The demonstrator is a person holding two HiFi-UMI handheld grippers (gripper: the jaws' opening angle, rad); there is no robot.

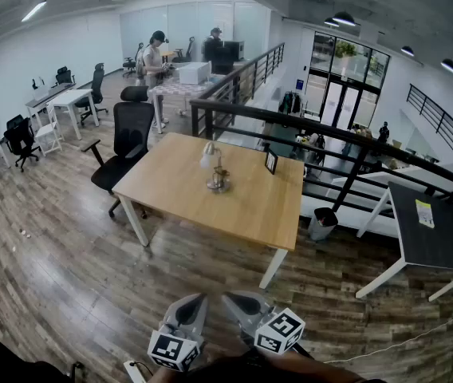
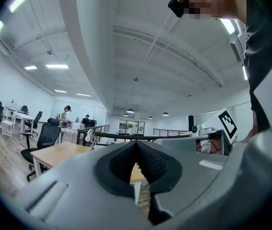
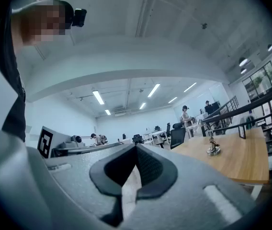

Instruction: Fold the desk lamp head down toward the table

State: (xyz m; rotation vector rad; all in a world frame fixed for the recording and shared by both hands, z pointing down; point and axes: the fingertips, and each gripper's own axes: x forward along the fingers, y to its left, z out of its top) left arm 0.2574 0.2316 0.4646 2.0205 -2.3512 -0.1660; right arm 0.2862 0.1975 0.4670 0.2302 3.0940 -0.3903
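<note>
Only the head view takes in the whole tabletop. The desk lamp stands near its middle with its head raised, and a small frame sits near the far edge. Both are well apart from the left gripper and right gripper, held low by the person. Each gripper view shows its 2 fingers closed together on nothing. The right gripper view also catches the desk lamp off to its right.

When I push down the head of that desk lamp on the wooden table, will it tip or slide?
The desk lamp looks small with a thin stem, so the head probably folds with little force. Its round base seems narrow, so it may slide or tip on the smooth wooden table unless steadied.
</note>
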